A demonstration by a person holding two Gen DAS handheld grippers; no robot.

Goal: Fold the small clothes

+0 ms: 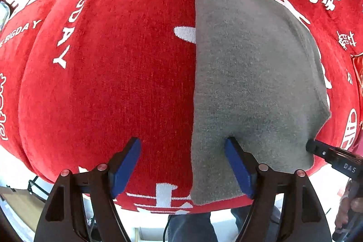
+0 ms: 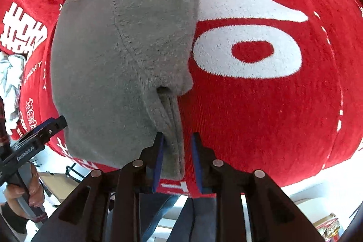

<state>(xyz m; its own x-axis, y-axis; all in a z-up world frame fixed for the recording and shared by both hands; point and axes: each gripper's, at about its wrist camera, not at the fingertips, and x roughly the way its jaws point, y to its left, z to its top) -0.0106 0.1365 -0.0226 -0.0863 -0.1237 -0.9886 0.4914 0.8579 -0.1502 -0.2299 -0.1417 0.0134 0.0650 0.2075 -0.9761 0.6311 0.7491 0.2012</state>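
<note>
Already the grey garment (image 1: 249, 74) lies doubled near the red cloth's (image 1: 113, 83) front edge — left gripper (image 1: 182, 165) spread wide, right gripper (image 2: 177, 160) part-open astride its corner — perhaps another fold remains.

Woven in white on the red plush blanket (image 1: 113, 83): "THE BIGDAY", left of the grey knitted garment (image 1: 249, 83). Printed "DAS" on the right claw (image 1: 335, 158); "GenRobot.AI" on the left claw (image 2: 34, 140).

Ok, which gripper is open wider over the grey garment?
The left gripper: its jaws spread wide astride the edge of the grey garment; the right gripper stands narrow around a fold.
</note>
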